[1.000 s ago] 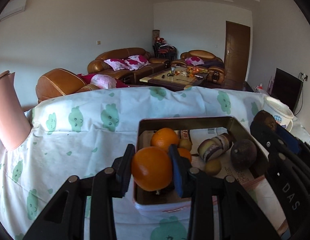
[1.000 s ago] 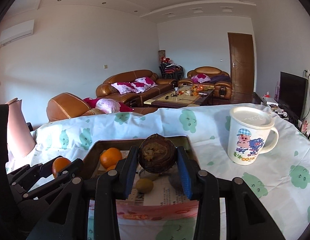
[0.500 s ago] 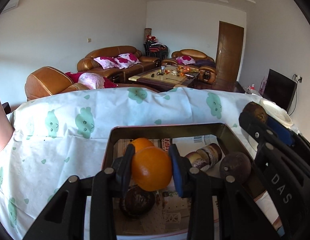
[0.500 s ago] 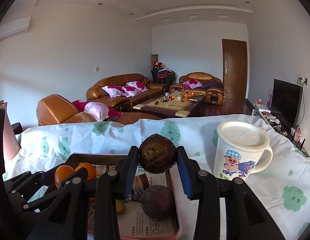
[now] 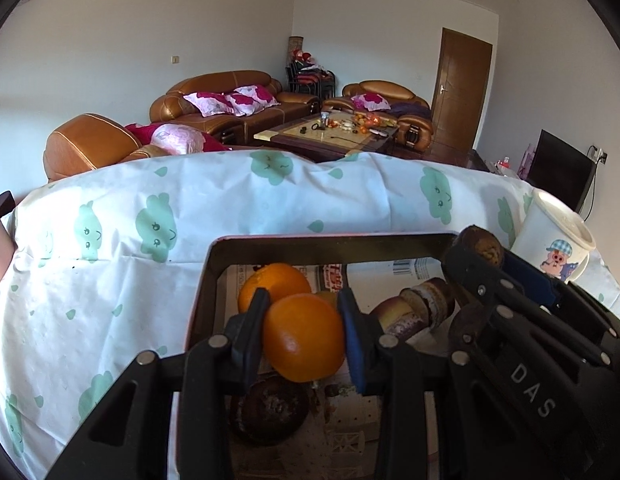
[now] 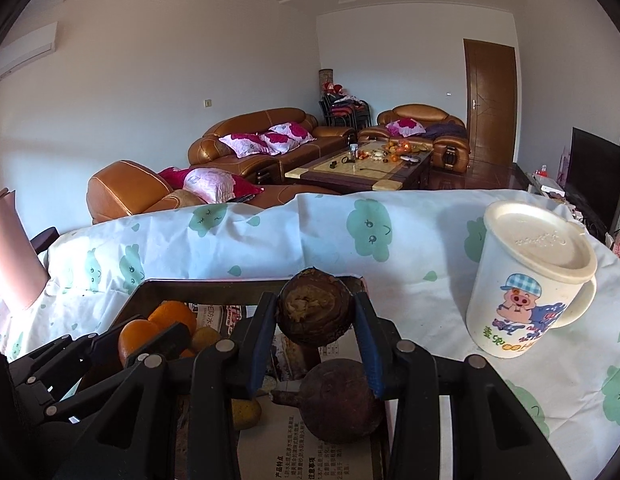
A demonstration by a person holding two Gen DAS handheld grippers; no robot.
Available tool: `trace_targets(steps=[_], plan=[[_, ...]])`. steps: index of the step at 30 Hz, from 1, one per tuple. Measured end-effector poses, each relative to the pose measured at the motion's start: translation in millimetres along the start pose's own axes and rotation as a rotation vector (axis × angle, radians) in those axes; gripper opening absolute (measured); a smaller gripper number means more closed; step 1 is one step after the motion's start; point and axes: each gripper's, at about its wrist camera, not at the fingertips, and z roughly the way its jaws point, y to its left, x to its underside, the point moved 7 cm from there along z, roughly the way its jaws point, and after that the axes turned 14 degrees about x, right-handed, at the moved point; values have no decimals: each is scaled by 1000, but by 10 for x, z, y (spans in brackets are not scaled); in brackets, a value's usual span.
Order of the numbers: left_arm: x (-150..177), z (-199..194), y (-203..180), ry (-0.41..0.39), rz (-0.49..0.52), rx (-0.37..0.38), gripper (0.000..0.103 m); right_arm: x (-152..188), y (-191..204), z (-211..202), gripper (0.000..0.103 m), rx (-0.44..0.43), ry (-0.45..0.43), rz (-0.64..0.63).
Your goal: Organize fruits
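My left gripper (image 5: 303, 338) is shut on an orange (image 5: 303, 338) and holds it above the left part of a newspaper-lined metal tray (image 5: 330, 240). Another orange (image 5: 273, 284), a dark round fruit (image 5: 269, 410) and a cut brown piece (image 5: 424, 308) lie in the tray. My right gripper (image 6: 314, 312) is shut on a dark brown round fruit (image 6: 314, 312) above the tray's right side (image 6: 213, 285); it also shows in the left wrist view (image 5: 480, 246). A dark beet-like fruit (image 6: 338, 402) lies below it.
A lidded cartoon mug (image 6: 530, 280) stands right of the tray on the cloud-print tablecloth (image 5: 129, 260). A pink jug (image 6: 11, 252) stands at the far left. Sofas and a coffee table lie beyond the table's far edge.
Both grippers have moved forward over the tray with their fruits still held. The mug now looms closer on the right.
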Motion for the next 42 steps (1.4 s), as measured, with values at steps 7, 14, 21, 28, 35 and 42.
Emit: trace_targets(steps=[7, 14, 21, 28, 35, 42], plan=[[29, -13, 30, 12, -4, -6, 37, 67, -3, 76, 41, -88, 74, 33], [40, -55, -122, 9, 74, -29, 37, 88, 207, 30, 42, -246, 96, 9], [35, -129, -120, -12, 72, -46, 44, 40, 216, -140, 65, -227, 12, -12], [30, -385, -185, -109, 99, -74, 103, -46, -133, -265, 68, -112, -71, 94], [43, -675, -190, -197, 123, -102, 103, -68, -345, -438, 72, -45, -154, 170], [103, -867, -138, -234, 146, -134, 103, 23, -321, -616, 73, -13, -200, 168]])
